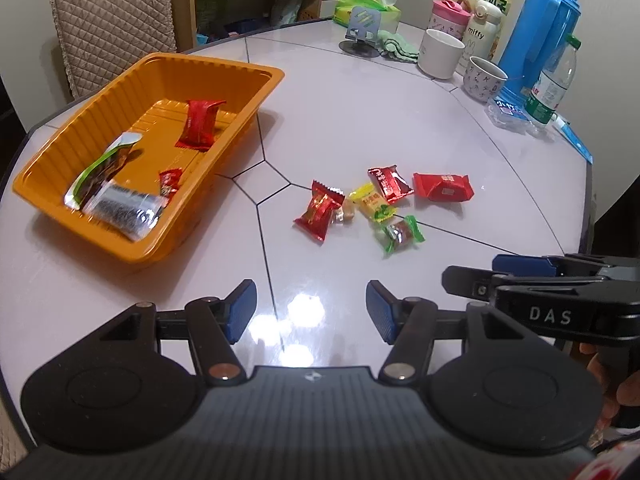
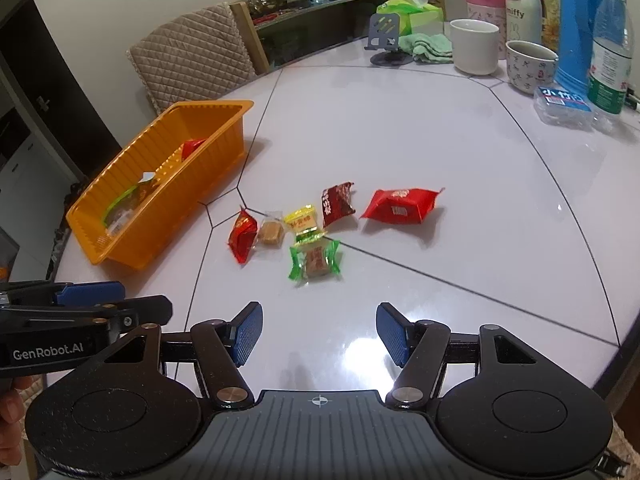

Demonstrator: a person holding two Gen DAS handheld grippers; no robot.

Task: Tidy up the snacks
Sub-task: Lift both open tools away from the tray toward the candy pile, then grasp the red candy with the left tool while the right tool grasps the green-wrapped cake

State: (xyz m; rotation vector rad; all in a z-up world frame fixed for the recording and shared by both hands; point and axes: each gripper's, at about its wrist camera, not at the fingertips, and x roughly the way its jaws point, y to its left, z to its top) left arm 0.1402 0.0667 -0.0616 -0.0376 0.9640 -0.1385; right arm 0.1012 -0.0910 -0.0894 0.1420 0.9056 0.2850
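Observation:
An orange tray (image 1: 224, 66) (image 2: 224, 106) sits on the table's left and holds several snack packets, among them a red one (image 1: 200, 122). Several wrapped snacks lie loose mid-table: a green-wrapped candy (image 1: 400, 234) (image 2: 316, 260), a yellow one (image 1: 370, 202) (image 2: 302, 220), a red packet (image 1: 320, 210) (image 2: 242, 236), a dark red packet (image 1: 390, 184) (image 2: 338, 202) and a larger red packet (image 1: 442, 188) (image 2: 402, 206). My left gripper (image 1: 311, 310) is open and empty, short of the snacks. My right gripper (image 2: 319, 334) is open and empty, just short of the green candy.
At the back right stand a white cup (image 2: 474, 46), a patterned mug (image 2: 530, 66), a blue thermos (image 1: 538, 36), a water bottle (image 2: 610, 48), a pink bottle, a tissue pack and a phone stand (image 1: 362, 26). A padded chair (image 1: 112, 20) stands behind the tray.

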